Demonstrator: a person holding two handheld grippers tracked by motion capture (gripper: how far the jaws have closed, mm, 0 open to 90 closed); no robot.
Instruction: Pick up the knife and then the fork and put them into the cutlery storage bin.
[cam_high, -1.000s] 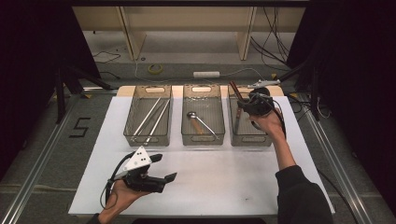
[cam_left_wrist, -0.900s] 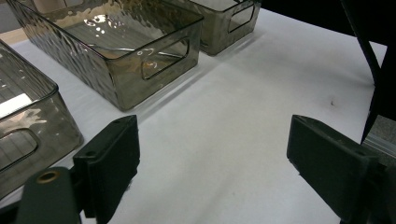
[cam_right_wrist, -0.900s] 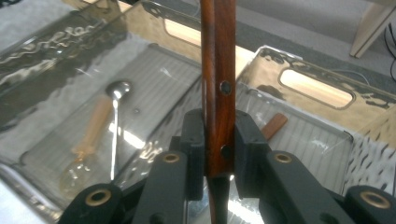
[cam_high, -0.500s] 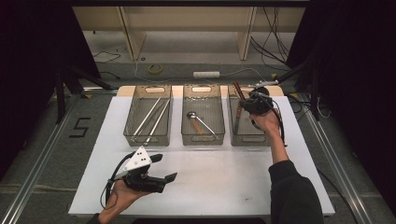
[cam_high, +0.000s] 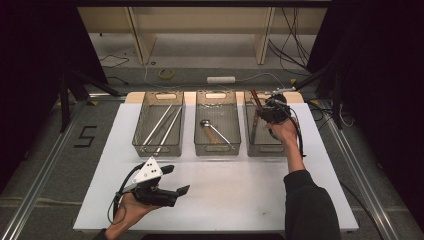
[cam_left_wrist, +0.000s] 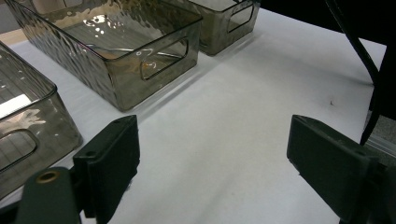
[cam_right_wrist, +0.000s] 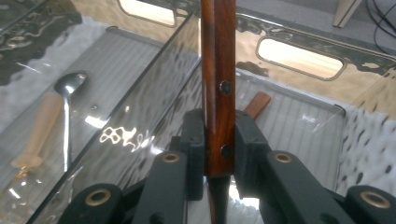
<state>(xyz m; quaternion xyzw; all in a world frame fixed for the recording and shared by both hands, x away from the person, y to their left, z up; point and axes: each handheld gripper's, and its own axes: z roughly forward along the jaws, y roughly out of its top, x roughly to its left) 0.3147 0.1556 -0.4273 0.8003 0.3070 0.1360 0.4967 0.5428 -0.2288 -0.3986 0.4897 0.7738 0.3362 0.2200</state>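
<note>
Looking down from the high view, three clear bins stand in a row on the white table (cam_high: 220, 195): the left bin (cam_high: 159, 123) contains long silver utensils (cam_high: 161, 125), the middle bin (cam_high: 216, 122) contains a spoon (cam_high: 212, 128) with a pale wooden handle, and the right bin (cam_high: 262, 131) sits beneath the right gripper (cam_high: 265, 111). That gripper is positioned over the far half of the right bin, and a dark wooden handle (cam_high: 255, 98) rises from it at a tilt toward the bin's far edge. The left gripper (cam_high: 172, 180) rests low above the near left part of the table, well apart from the bins, with its jaws spread and nothing between them. In the left gripper view, the two black jaws stand wide apart over bare white table, with the near walls of the bins ahead and to the left. In the right gripper view, the jaws are clamped together on the wooden handle (cam_right_wrist: 218, 84), a reddish-brown slab with two dark rivets, which stands upright between the pads and extends out of the top of the frame. Behind it lies the ribbed floor of the right bin (cam_right_wrist: 299, 126), where a second wooden handle end (cam_right_wrist: 258, 104) rests. Through the clear wall at the left, the spoon (cam_right_wrist: 70, 84) lies in the middle bin (cam_right_wrist: 116, 65).
</note>
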